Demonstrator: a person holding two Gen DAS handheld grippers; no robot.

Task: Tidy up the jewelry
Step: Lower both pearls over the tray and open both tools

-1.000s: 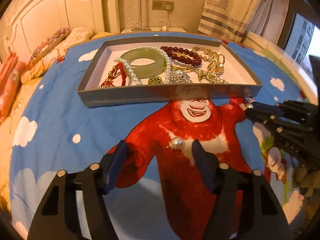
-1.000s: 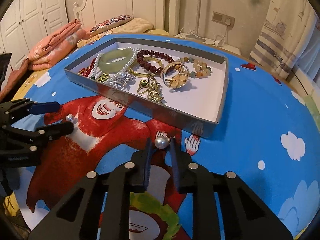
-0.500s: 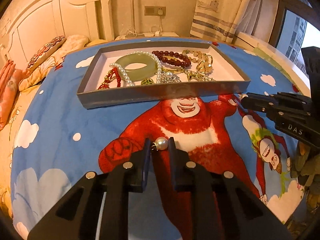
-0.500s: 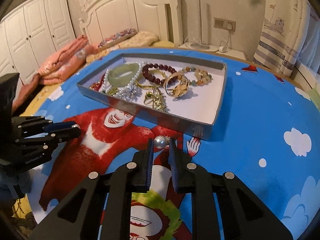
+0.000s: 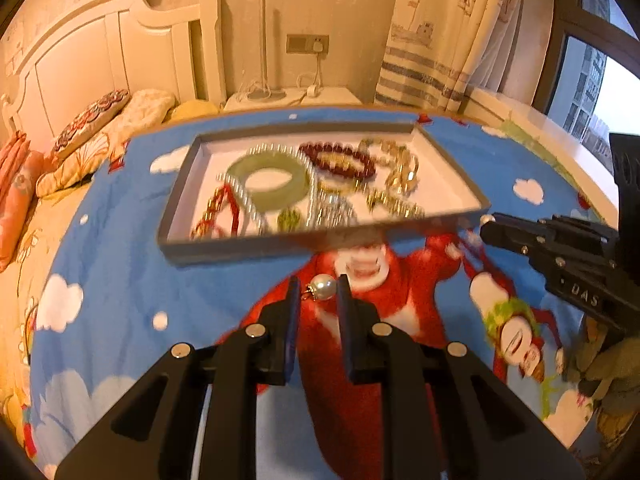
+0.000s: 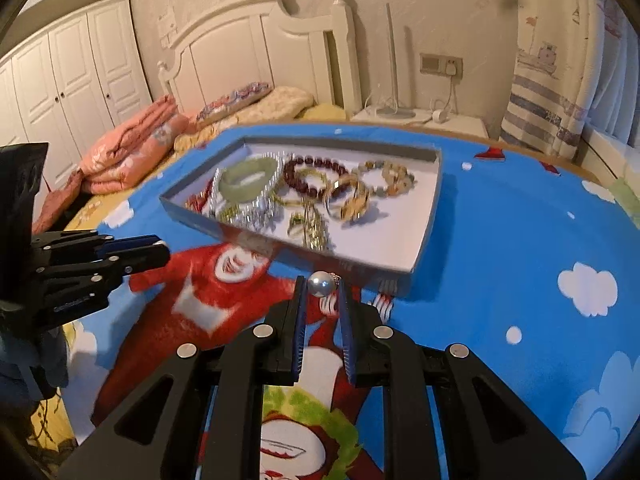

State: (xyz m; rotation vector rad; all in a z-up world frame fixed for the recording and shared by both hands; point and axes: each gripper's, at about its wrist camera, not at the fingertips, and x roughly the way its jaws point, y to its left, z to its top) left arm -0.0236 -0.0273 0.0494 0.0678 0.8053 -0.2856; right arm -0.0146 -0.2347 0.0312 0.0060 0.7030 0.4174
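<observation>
Most of the jewelry already lies in the grey tray (image 5: 240,246), so the task looks nearly finished; two pearl pieces are left outside it, and each is now in a grip. The left hand-held gripper (image 5: 319,290) is closed narrow on a pearl earring (image 5: 323,287) with a small gold fitting, above the red cartoon print of the bed cover (image 5: 112,280), just in front of the tray's near wall. The right hand-held gripper (image 6: 323,286) holds a second pearl (image 6: 321,283) in the same way, near the tray's front corner. Inside the tray I see a green jade bangle (image 5: 269,180), a white pearl strand (image 5: 240,196) around it, a dark red bead bracelet (image 5: 338,159), gold bangles (image 5: 402,170) and some red and gold pieces at the left end; the frame is blurred, so the smaller items are perhaps brooches or pendants. What remains, I judge, is to carry both pearls over the wall and release them on the white floor at the tray's right end.
</observation>
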